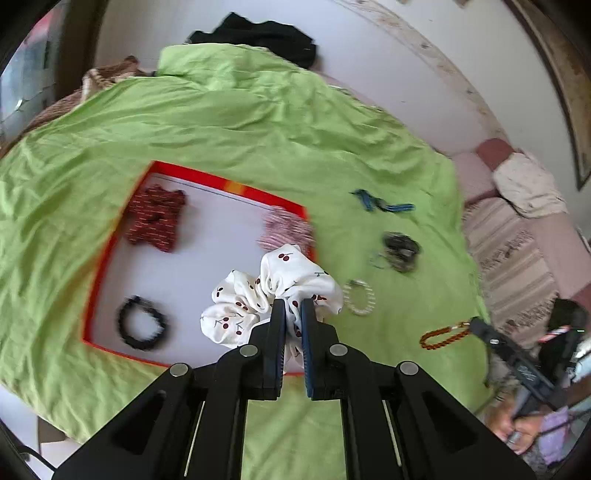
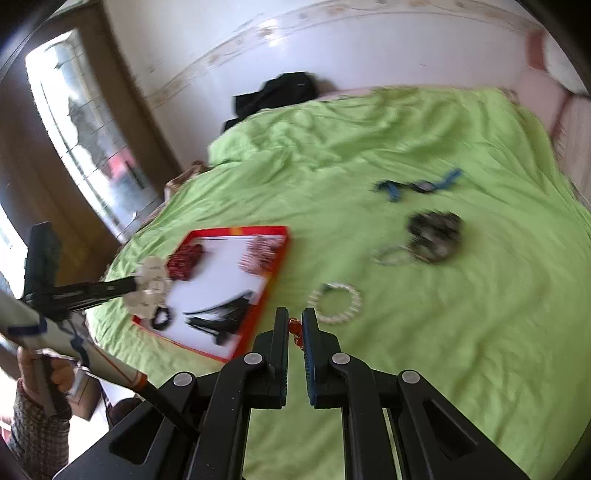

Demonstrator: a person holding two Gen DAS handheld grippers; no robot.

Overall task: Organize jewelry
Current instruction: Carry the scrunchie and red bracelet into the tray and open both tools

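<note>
My left gripper [image 1: 293, 314] is shut on a white scrunchie with cherry print [image 1: 258, 291], held over the near right corner of a red-rimmed white tray [image 1: 221, 182]. In the tray lie a red scrunchie [image 1: 155, 218], a pink striped scrunchie [image 1: 286, 229] and a black bracelet [image 1: 142, 328]. My right gripper [image 2: 295, 328] is shut on an orange bead bracelet [image 2: 294, 326], above the green sheet [image 2: 443, 350] just right of the tray [image 2: 236, 230]. A pearl bracelet [image 2: 336, 302], a dark scrunchie [image 2: 436, 232] and a blue item [image 2: 417, 186] lie loose on the sheet.
A black garment [image 1: 258, 35] lies at the bed's far edge against the wall. Pink striped bedding [image 1: 517, 251] lies to the right of the green sheet. A window [image 2: 74, 129] is on the left. A person's hand [image 2: 55, 373] holds the left gripper's handle.
</note>
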